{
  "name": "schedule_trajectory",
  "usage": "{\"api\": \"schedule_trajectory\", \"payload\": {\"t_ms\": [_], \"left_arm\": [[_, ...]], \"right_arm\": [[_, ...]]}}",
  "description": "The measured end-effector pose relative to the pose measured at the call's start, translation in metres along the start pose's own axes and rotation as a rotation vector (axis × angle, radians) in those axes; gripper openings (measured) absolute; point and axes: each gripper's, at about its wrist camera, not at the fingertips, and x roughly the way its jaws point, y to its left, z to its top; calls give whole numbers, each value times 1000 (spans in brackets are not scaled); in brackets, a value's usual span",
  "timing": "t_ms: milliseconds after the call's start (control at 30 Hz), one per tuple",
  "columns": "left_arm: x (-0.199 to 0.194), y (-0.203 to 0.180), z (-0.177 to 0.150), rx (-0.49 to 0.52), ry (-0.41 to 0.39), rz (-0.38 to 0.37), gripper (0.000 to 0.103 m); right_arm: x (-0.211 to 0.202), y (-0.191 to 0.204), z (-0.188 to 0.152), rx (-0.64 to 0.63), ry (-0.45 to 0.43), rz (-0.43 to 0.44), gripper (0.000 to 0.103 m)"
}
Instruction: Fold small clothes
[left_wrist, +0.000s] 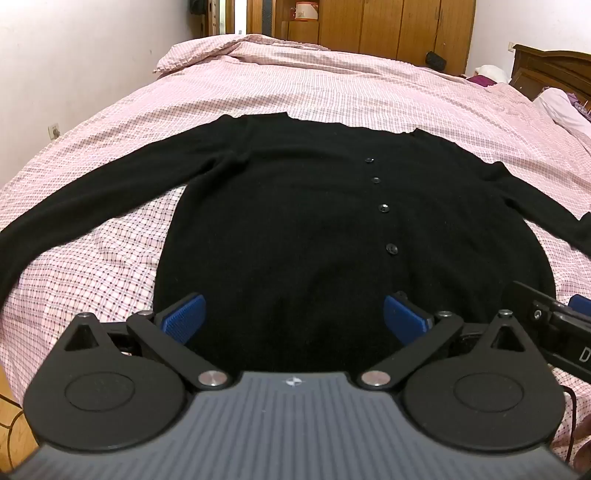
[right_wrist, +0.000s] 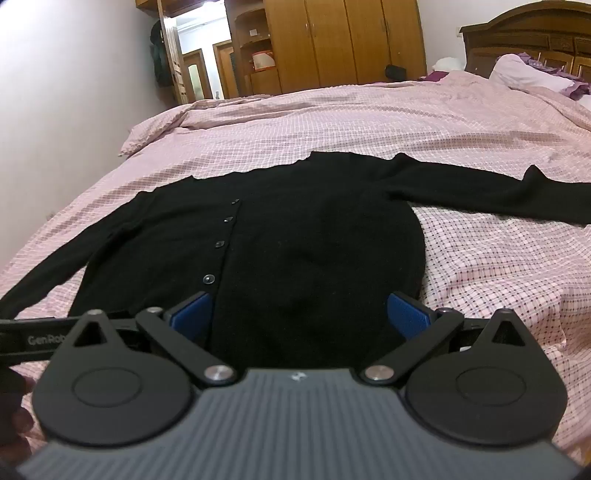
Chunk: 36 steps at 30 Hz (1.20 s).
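Partly cropped: black cardigan (left_wrist: 295, 221) sleeve ends, near hem hidden

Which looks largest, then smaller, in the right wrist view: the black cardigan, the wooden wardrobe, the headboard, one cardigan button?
1. black cardigan
2. wooden wardrobe, which stands far from the camera, so its true size is unsure
3. headboard, also far away
4. cardigan button

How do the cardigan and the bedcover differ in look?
The cardigan is plain black; the bedcover is pink with a fine check. The cardigan has a row of buttons; the bedcover has none. The cardigan lies fairly smooth; the bedcover is wrinkled. Both are spread out on the bed.
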Motion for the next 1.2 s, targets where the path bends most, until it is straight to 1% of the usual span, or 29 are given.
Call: {"api": "schedule_trajectory", "payload": {"t_ms": [33,1200], "left_arm": [[0,0,0,-1,8,-1,103],[0,0,0,-5,6,-4,103]], "right_arm": [[0,0,0,0,-1,0,103],[-1,-1,0,1,-5,11,103]]}}
